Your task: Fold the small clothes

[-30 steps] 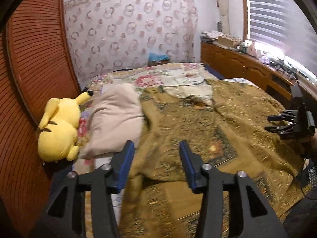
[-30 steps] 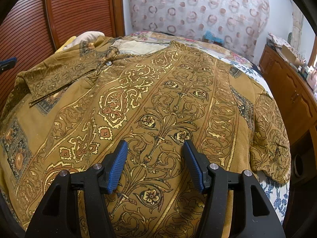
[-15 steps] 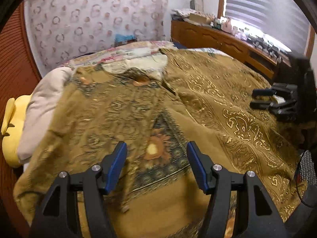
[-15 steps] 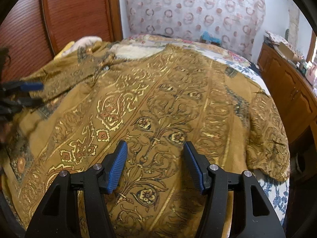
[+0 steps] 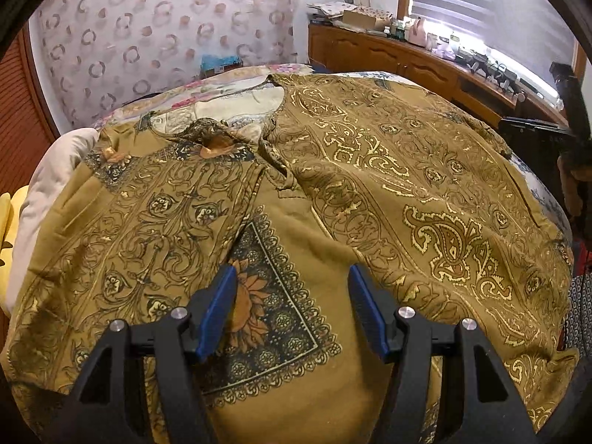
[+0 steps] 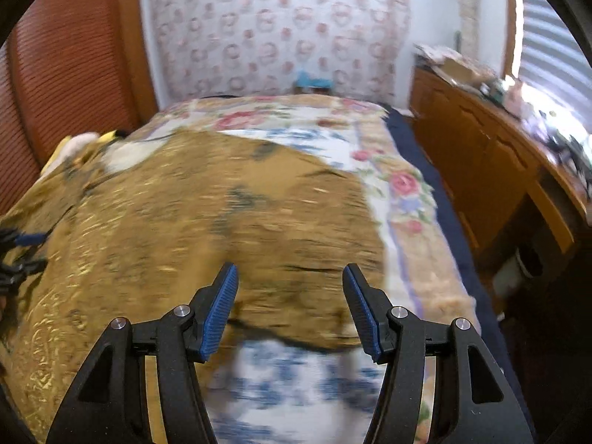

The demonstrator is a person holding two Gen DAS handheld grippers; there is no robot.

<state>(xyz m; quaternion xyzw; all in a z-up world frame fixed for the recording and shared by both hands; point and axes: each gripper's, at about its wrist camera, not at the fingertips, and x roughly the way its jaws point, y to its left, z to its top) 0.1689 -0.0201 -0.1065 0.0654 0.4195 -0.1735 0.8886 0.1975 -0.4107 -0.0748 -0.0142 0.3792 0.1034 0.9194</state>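
Currently the shirt [image 5: 370, 192] lies spread across the bed [image 6: 403, 185], one sleeve folded inward; further folds remain. Left gripper [image 5: 292, 307], just opening wider, and right gripper [image 6: 288, 307] stand spread, empty.

Shirt [image 5: 388, 192] mustard, gold paisley and scrolls, dark sunflower panel. Bedspread [image 6: 392, 170] white, pink roses, blue print. Curtain [image 5: 166, 37] pale, ring pattern. Pads [image 5: 218, 307] blue.

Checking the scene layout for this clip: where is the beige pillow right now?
In the left wrist view the beige pillow lies at the bed's left edge, tucked under the left side of the mustard patterned garment, beside a yellow plush toy.
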